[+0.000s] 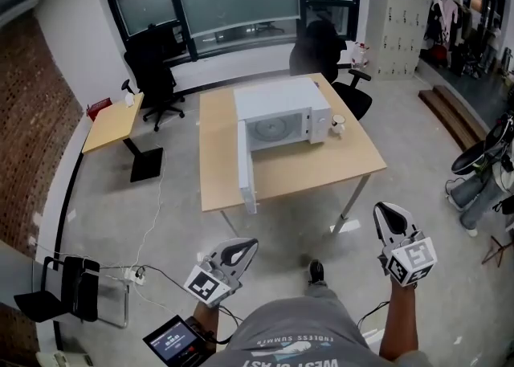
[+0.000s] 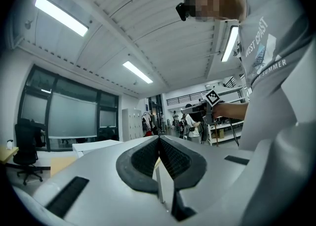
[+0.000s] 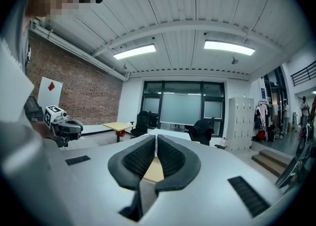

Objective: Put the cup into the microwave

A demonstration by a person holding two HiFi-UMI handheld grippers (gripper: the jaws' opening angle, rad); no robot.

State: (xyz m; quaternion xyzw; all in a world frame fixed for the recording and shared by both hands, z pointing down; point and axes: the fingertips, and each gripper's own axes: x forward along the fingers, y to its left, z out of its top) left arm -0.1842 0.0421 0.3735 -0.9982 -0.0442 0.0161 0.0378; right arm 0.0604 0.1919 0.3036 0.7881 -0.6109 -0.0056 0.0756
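Observation:
A white microwave [image 1: 281, 110] stands on the wooden table [image 1: 321, 169] with its door [image 1: 246, 166] swung open toward me. A small white cup [image 1: 338, 123] sits on the table just right of the microwave. Both grippers are held level over the floor, well short of the table's near edge. My left gripper [image 1: 250, 243] is shut with nothing between its pads [image 2: 148, 157]. My right gripper [image 1: 384, 210] is also shut and empty, its pads [image 3: 170, 158] meeting at the tip. The cup does not show in either gripper view.
Black office chairs [image 1: 157, 76] [image 1: 325, 48] stand behind the table, with a small side desk [image 1: 112, 120] at the left. Grey lockers [image 1: 399, 20] line the back right. A folding chair [image 1: 60, 293], floor cables and a tablet [image 1: 173, 340] lie near my left.

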